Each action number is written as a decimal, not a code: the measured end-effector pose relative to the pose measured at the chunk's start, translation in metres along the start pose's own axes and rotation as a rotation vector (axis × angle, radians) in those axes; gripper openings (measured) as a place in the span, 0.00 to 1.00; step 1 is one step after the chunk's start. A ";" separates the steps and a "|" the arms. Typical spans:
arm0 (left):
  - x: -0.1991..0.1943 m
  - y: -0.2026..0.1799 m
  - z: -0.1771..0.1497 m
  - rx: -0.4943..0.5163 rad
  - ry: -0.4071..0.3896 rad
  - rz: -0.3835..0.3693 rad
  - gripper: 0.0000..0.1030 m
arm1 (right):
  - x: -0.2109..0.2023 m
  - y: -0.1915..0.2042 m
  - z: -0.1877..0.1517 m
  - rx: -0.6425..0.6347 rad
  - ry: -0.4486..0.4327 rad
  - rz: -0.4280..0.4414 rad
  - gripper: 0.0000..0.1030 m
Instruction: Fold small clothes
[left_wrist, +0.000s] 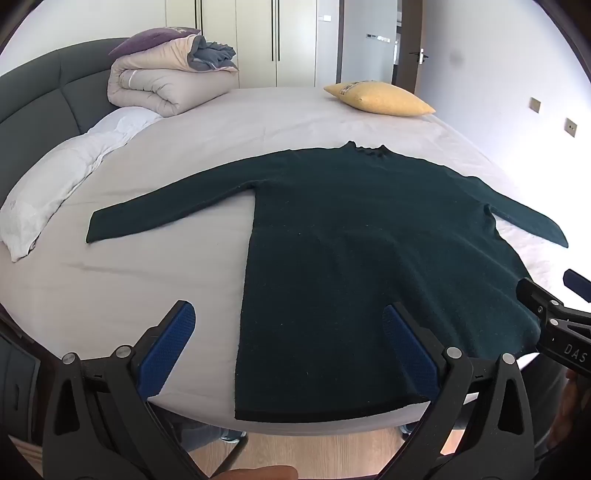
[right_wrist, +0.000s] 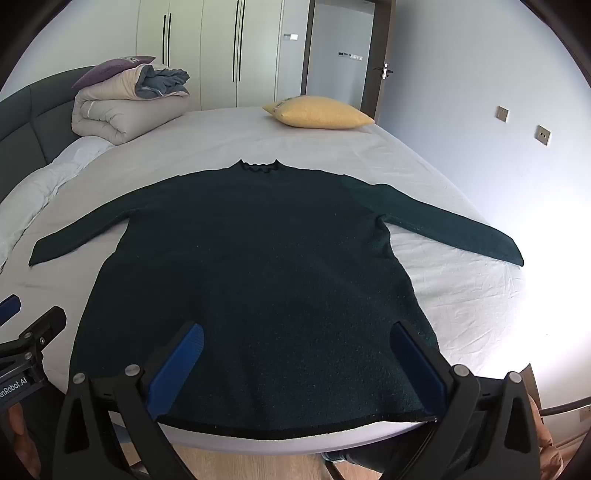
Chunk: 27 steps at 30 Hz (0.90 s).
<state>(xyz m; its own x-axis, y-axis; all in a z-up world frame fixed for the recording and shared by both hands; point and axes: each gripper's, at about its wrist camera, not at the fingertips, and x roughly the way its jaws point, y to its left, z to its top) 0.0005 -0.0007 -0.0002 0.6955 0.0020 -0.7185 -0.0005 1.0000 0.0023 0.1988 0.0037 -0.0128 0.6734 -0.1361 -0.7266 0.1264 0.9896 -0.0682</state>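
Two grippers: both are hovering above the near edge of the bed (left_wrist: 122, 280), pointing down at the garment.
Left gripper (left_wrist: 288, 332): its jaws are standing wide apart, gripping nothing; it is hanging over the sweater's near left hem corner, one blue pad over bare sheet and the other over the knit.
Right gripper (right_wrist: 295, 350): its jaws are likewise gaping wide and empty, spanning the right half of the hem; no pad is pressing on cloth.
Sweater (right_wrist: 258, 277): this dark green knit is lying flat on the bed, collar pointing toward the far edge, hem lying along the near edge, both sleeves spreading out toward the left and right edges.
Progress: nothing is looking folded yet; the garment is only lying spread and smoothed, so the whole fold is remaining.
Left to do: judging from the layout, sleeves are needing to come in over the body, then the body is needing doubling.
Clutter: a rolled duvet (left_wrist: 166, 85) and a yellow pillow (left_wrist: 380, 98) are sitting near the far edge, well apart from the sweater.
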 end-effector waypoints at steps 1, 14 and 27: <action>0.000 -0.001 0.000 0.002 0.000 0.000 1.00 | 0.000 0.000 0.000 0.001 -0.002 0.001 1.00; 0.001 -0.001 -0.001 -0.009 -0.003 -0.006 1.00 | 0.002 0.001 -0.001 -0.003 -0.002 -0.006 1.00; 0.001 -0.001 -0.001 -0.010 -0.002 -0.004 1.00 | 0.000 0.002 0.002 -0.005 0.001 -0.006 1.00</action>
<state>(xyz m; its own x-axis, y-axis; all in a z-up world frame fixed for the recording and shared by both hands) 0.0005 -0.0015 -0.0022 0.6972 -0.0023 -0.7168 -0.0044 1.0000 -0.0075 0.2003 0.0051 -0.0115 0.6716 -0.1421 -0.7272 0.1271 0.9890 -0.0759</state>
